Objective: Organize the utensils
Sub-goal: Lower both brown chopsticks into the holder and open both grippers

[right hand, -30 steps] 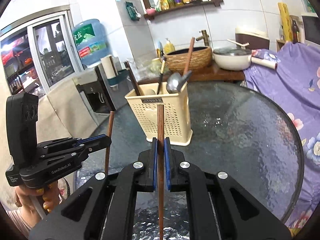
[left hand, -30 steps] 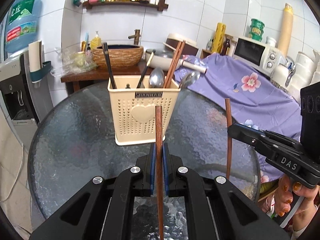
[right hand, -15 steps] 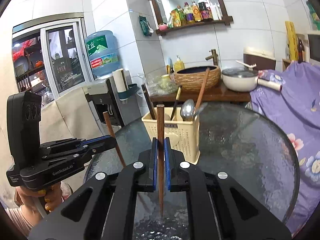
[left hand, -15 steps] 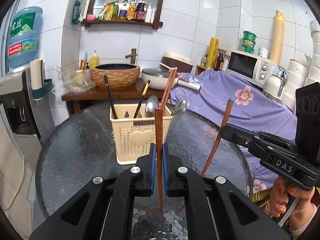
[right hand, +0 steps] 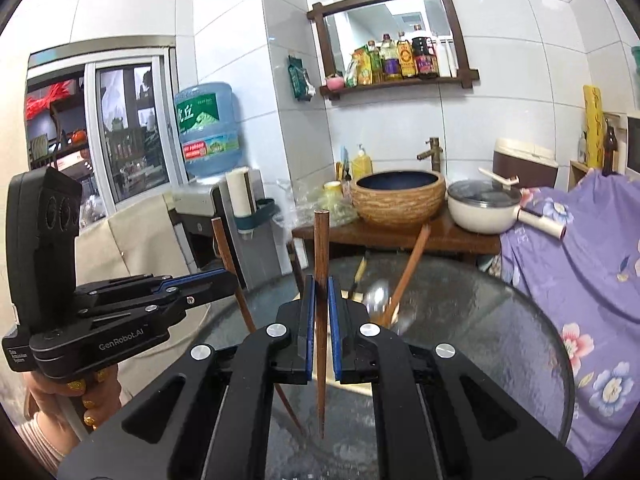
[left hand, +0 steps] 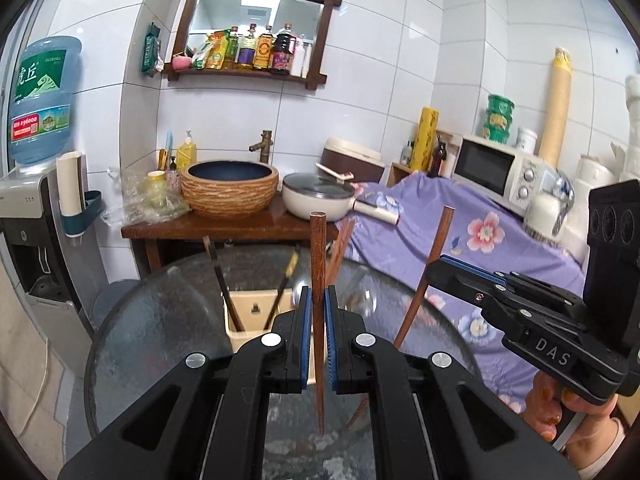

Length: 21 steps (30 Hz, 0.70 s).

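Note:
My left gripper (left hand: 318, 298) is shut on a brown wooden chopstick (left hand: 318, 248) held upright above the round glass table (left hand: 160, 320). Just behind its fingers stands the cream utensil holder (left hand: 256, 314), mostly hidden, with dark chopsticks and spoons sticking out of it. My right gripper (right hand: 320, 286) is shut on a second wooden chopstick (right hand: 321, 240), also upright. A spoon (right hand: 376, 296) and a leaning chopstick (right hand: 408, 276) rise from the hidden holder. Each gripper shows in the other's view: the right gripper (left hand: 436, 270) on the right, the left gripper (right hand: 230, 278) on the left.
Beyond the table stands a wooden side table (left hand: 224, 230) with a woven basin (left hand: 229, 188) and a white pot (left hand: 318, 200). A purple flowered cloth (left hand: 460, 232) covers the right side below a microwave (left hand: 496, 172). A water dispenser (left hand: 32, 208) is at the left.
Both grippers have risen with their chopsticks off the table. The utensil holder has dropped lower in both views and is now largely hidden behind the fingers.

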### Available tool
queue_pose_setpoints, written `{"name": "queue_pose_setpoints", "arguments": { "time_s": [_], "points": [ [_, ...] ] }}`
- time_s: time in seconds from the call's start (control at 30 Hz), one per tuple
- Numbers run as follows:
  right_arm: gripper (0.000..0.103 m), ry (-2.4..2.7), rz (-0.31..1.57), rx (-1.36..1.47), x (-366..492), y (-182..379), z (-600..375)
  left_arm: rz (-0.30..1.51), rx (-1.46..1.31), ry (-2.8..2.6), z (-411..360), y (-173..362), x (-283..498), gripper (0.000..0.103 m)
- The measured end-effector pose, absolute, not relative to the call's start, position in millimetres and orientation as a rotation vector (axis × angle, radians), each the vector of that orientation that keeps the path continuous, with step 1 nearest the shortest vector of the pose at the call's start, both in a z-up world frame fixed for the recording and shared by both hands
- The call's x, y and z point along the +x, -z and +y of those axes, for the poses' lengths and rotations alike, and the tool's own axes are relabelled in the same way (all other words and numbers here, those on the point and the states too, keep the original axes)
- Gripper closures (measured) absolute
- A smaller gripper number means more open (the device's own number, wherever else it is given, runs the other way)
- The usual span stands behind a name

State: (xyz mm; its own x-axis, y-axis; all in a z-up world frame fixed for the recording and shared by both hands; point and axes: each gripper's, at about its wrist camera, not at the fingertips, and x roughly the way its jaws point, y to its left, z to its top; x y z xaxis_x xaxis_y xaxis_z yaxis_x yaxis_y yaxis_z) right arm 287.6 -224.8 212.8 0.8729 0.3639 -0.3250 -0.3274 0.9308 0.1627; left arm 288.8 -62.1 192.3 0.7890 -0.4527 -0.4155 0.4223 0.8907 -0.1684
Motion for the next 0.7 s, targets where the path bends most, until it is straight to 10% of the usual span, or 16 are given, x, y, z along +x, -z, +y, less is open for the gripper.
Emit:
{"name": "queue_pose_setpoints", "arguments": {
  "time_s": [0.7],
  "points": [
    [0.096, -0.187, 0.311, 0.101, 391, -225, -213, 0.406, -0.098, 0.210, -60, -213, 386, 0.097]
  ]
}}
